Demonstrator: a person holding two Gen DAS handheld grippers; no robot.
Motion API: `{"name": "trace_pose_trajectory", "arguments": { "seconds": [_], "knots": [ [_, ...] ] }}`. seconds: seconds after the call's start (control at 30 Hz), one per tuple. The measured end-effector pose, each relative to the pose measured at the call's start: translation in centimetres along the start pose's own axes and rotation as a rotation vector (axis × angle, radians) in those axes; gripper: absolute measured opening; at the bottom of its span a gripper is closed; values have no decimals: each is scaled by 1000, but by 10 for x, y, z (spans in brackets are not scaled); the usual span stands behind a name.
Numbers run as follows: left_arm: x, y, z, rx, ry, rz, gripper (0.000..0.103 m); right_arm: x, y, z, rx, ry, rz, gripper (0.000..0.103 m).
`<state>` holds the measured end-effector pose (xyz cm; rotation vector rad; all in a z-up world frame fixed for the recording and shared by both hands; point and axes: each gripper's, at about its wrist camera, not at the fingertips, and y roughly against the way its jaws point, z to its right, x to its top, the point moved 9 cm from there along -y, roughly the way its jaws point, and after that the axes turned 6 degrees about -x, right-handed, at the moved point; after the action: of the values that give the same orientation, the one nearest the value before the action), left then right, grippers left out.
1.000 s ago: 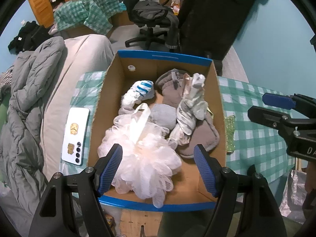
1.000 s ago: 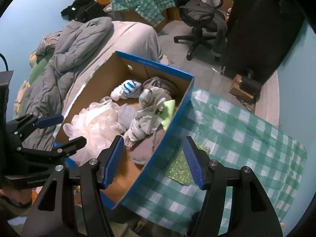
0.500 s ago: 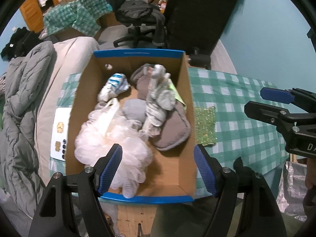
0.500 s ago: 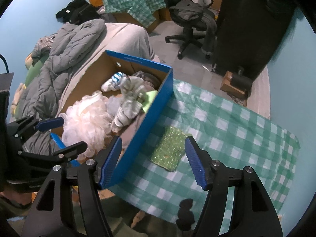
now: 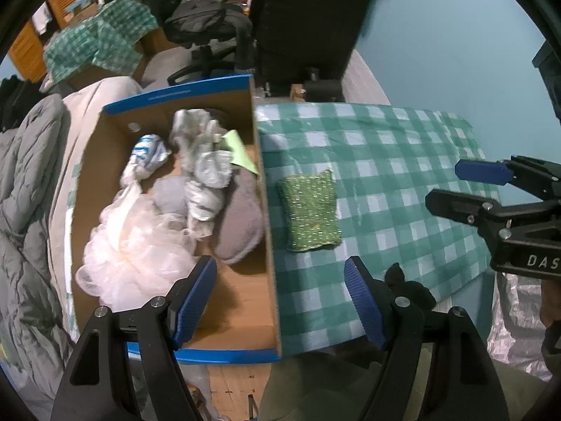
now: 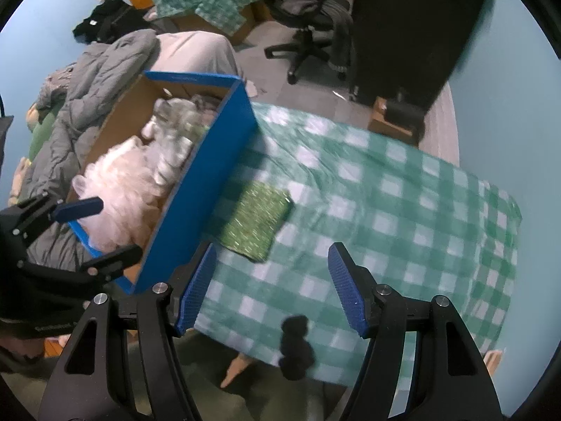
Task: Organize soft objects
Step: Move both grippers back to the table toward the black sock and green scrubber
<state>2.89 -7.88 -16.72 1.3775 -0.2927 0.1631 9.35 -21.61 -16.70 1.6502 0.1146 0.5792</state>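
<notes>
A blue-edged cardboard box (image 5: 259, 189) (image 6: 214, 175) stands on the left of a table with a green checked cloth (image 5: 385, 161) (image 6: 385, 210). In it lie a pale pink bath pouf (image 5: 133, 238) (image 6: 119, 182), grey slippers (image 5: 242, 224), rolled socks (image 5: 207, 182) and a blue-white sock (image 5: 147, 151). A glittery green sponge (image 5: 310, 210) (image 6: 257, 217) lies on the cloth just right of the box. My left gripper (image 5: 280, 298) is open and empty above the box's near right wall. My right gripper (image 6: 270, 287) is open and empty, above the cloth near the sponge.
A bed with a grey quilt (image 5: 24, 193) lies left of the box. An office chair (image 5: 207, 31) and a dark cabinet (image 5: 308, 17) stand behind the table. A small black thing (image 6: 296, 347) sits at the cloth's near edge.
Both grippers have moved to the right, from over the box toward the cloth. The green sponge has come into full view. Both stay open and empty.
</notes>
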Motion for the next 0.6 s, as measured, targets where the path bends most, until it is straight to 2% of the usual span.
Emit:
{"name": "trace_pose_trajectory", "arguments": {
  "seconds": [0.27,0.6],
  "knots": [
    [-7,-18,21,-8,-37,-36,77,-43,-17,25,-18,-20,-70,67],
    [-30,-39,41,-10,-72,-90,77,-88,-44,36,-4,-20,-147,67]
  ]
}}
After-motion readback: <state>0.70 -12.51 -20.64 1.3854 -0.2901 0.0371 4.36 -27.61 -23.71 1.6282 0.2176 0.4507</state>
